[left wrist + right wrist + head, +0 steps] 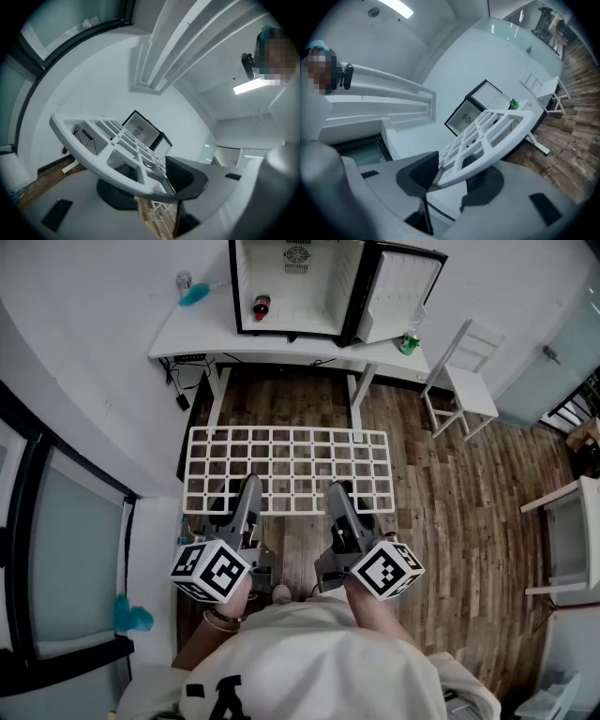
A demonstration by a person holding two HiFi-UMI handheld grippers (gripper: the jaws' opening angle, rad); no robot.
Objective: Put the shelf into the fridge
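Note:
A white grid shelf [286, 470] hangs level above the wooden floor, held by its near edge. My left gripper [246, 501] is shut on that edge at the left and my right gripper [339, 502] at the right. In the left gripper view the shelf [108, 140] runs between the jaws of the left gripper [150, 185] toward the fridge [140, 129]. The right gripper view shows the shelf [497, 131] pinched by the right gripper [452, 177], with the fridge [480, 108] beyond. The small fridge [298, 282] stands on a white table [187, 338] ahead, door [401, 292] swung open to the right.
A red bottle [261, 307] stands inside the fridge at the lower left. A green bottle [409, 341] sits on the table by the door, a blue object [194, 293] at the table's left. A white chair [464, 381] stands to the right, a wall and window to the left.

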